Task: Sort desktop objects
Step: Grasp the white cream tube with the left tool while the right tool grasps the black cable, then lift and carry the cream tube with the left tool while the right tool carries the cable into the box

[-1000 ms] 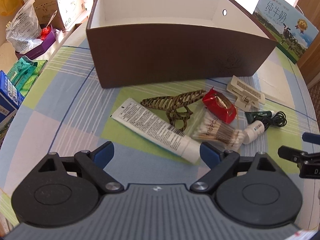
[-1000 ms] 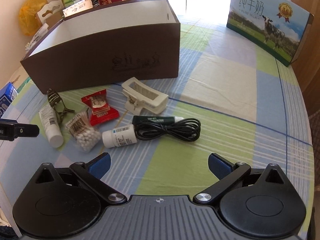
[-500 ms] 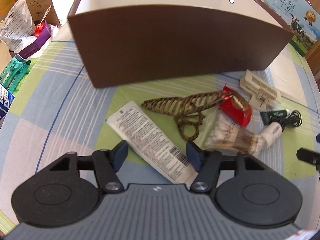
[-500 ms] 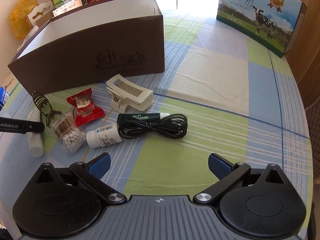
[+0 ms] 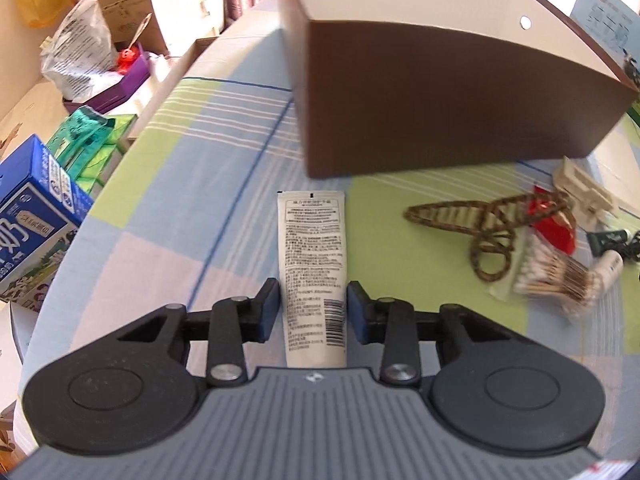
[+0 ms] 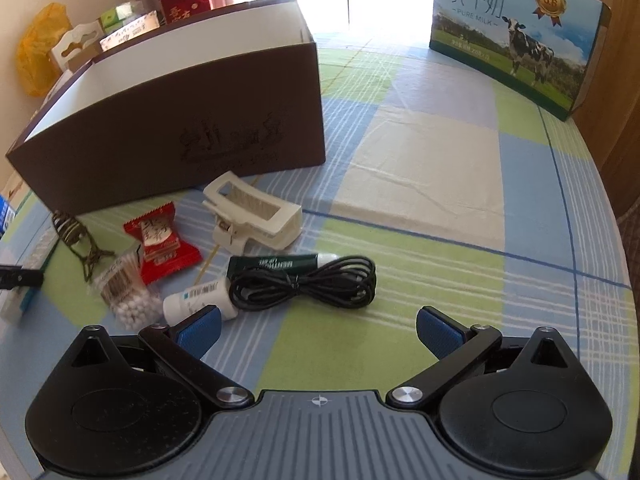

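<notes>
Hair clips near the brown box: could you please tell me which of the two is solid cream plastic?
The rectangular claw clip, beside the red candy packet. The other, the leopard-patterned banana clip, is a slim mottled brown openwork piece lying further left.

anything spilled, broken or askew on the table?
Nothing spilled or broken. The unsorted items lie jumbled in front of the box: the red packet overlaps the swab bag, and the cable lies over the green tube.

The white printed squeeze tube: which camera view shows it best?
The left wrist view: the white printed squeeze tube lies lengthwise between the left gripper pads, label readable. The right wrist view shows only a sliver at its left edge.
</notes>
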The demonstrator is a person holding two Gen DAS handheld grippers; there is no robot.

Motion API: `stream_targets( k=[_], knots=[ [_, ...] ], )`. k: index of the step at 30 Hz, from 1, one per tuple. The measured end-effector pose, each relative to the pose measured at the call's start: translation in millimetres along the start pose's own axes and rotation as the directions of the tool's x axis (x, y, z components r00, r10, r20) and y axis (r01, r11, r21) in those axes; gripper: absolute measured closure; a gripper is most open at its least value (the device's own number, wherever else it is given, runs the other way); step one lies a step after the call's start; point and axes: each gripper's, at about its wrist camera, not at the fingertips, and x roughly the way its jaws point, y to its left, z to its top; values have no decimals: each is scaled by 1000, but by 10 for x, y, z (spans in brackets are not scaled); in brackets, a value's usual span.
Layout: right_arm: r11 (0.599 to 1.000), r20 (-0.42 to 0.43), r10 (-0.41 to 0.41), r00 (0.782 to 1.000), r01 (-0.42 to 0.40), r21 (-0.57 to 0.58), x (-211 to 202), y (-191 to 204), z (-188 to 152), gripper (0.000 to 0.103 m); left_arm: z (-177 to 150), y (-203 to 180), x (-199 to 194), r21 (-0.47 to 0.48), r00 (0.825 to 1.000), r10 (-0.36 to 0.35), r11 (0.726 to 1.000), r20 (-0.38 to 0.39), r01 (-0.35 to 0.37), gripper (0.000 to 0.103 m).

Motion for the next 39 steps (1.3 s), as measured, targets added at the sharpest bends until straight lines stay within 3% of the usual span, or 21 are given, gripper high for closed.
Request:
stream_targets(
  k=[10,16,20,22,32,39],
  knots=[
    [991,33,-9,999,13,-130,295,76,-2,2,0,9,-1,12,1000,8,1000,12,-8,68],
    [990,23,-14,1000,17,-140,437,224,14,2,-7,-35,7,24,1000,8,1000,14,-9,61],
    [989,31,-50,998,54,-139,499,267,13,3,-5,-54,15,28,1000,7,1000,14,-7,60],
    [992,31,-38,999,41,-116,489,231,8,9,-9,-58,16,32,1000,4,999,15,-5,60],
    [994,6,-26,1000,27,-107,303,68,-150,9,-17,-50,-4,48,1000,-3,999,13,2,60],
    [993,-4,-21,1000,21,-113,176,45,-298,9,-103,-63,-80,72,1000,-13,997,-12,14,73]
  ],
)
